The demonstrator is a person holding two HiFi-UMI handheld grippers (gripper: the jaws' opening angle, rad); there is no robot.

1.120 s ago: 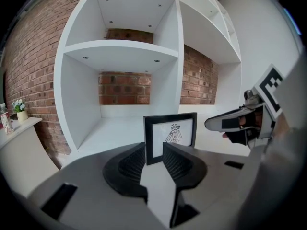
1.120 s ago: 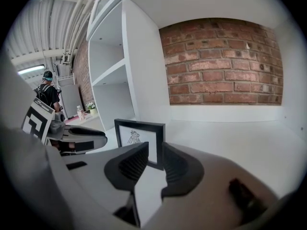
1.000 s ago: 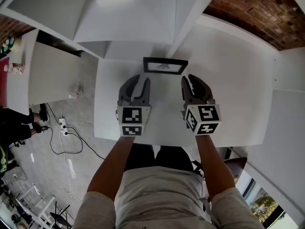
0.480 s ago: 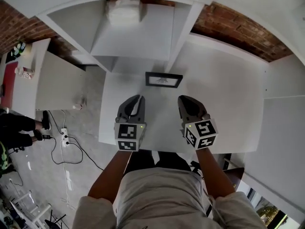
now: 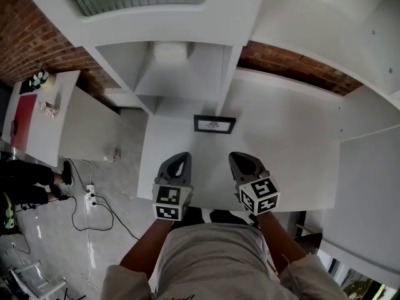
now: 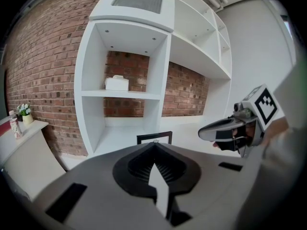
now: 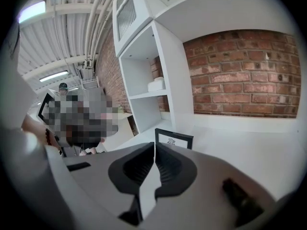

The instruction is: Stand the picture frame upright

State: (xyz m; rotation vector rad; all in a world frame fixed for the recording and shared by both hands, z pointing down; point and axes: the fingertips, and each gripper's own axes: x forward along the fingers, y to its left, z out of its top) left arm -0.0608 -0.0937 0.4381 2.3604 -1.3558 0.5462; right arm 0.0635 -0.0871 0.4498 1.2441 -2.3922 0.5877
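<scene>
Moved: the left hand-held gripper [image 5: 181, 159] and the right hand-held gripper [image 5: 240, 157] are now sitting back at the near edge of the counter [image 5: 294, 136], well apart from the picture frame [image 5: 214, 124] they were flanking a second ago.
Jaws: both pairs are resting pressed together, gripping nothing.
Frame: standing upright at the counter's back, just beside the shelf unit [image 5: 181, 80].
Risk: likely tipping over if its rear prop, hidden here, is sitting badly or the counter is getting knocked.
Views: the gripper views are showing the frame's upright face; the head view is giving only a foreshortened look, plus the gap.
</scene>
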